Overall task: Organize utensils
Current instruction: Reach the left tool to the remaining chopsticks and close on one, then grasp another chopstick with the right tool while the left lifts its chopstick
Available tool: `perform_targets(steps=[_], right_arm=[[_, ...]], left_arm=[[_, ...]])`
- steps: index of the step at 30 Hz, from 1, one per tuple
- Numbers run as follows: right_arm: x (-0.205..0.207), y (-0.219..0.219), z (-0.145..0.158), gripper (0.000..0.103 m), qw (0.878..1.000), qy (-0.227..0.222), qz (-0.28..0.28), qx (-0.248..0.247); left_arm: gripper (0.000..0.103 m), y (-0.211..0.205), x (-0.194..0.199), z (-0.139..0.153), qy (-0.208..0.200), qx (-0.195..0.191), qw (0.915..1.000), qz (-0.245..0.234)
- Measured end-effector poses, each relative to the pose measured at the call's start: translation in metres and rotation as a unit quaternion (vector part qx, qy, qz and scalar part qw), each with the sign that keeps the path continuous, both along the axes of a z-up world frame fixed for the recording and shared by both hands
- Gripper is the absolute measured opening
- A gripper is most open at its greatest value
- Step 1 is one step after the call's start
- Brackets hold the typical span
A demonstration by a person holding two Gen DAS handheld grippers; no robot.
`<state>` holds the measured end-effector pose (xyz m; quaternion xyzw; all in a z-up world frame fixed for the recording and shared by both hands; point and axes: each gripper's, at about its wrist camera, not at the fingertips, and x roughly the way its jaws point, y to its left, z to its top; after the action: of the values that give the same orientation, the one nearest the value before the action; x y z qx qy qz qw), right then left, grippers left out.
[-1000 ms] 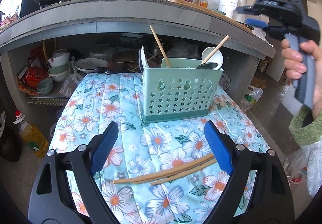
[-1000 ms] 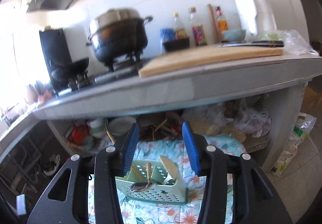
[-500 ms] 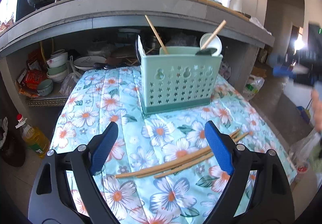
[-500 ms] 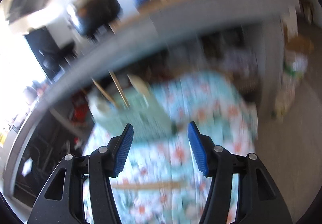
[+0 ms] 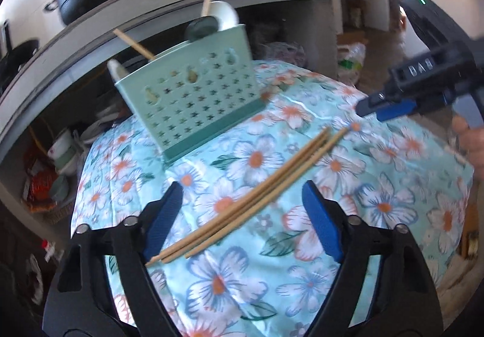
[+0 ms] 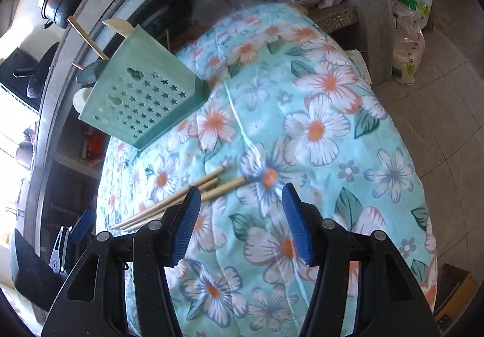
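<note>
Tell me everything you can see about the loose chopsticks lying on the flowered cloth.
The loose chopsticks are long, thin, pale-brown sticks, seemingly wood or bamboo. At least three lie flat in a close bundle, nearly parallel, ends slightly uneven. They rest on the flowered cloth in front of the green holder, apart from it. In the left wrist view they lie between the open fingers of the left tool, which does not grip them. The right tool is open near their other end.

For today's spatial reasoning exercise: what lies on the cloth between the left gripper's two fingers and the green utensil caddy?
In the left wrist view, loose wooden chopsticks lie on the floral cloth between the open left gripper and the green utensil caddy.
</note>
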<state>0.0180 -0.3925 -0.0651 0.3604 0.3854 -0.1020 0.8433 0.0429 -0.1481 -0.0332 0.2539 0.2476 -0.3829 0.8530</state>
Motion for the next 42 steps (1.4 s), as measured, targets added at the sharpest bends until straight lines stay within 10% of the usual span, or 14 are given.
perform_targets(steps=[13,29,42], right_arm=[[0.001,-0.005,-0.004,0.055,1.0,-0.012,0.009,0.014],[-0.01,-0.013,-0.005,0.055,0.999,-0.025,-0.001,0.035],[0.0,-0.016,-0.032,0.036,0.977,-0.059,-0.009,0.203]], left_arm=[[0.02,-0.053,0.035,-0.028,0.083,0.064,0.992,-0.07],[0.006,-0.048,0.018,-0.012,0.058,0.077,0.9905,-0.099],[0.006,-0.023,-0.025,-0.029,0.117,0.091,0.9838,-0.101]])
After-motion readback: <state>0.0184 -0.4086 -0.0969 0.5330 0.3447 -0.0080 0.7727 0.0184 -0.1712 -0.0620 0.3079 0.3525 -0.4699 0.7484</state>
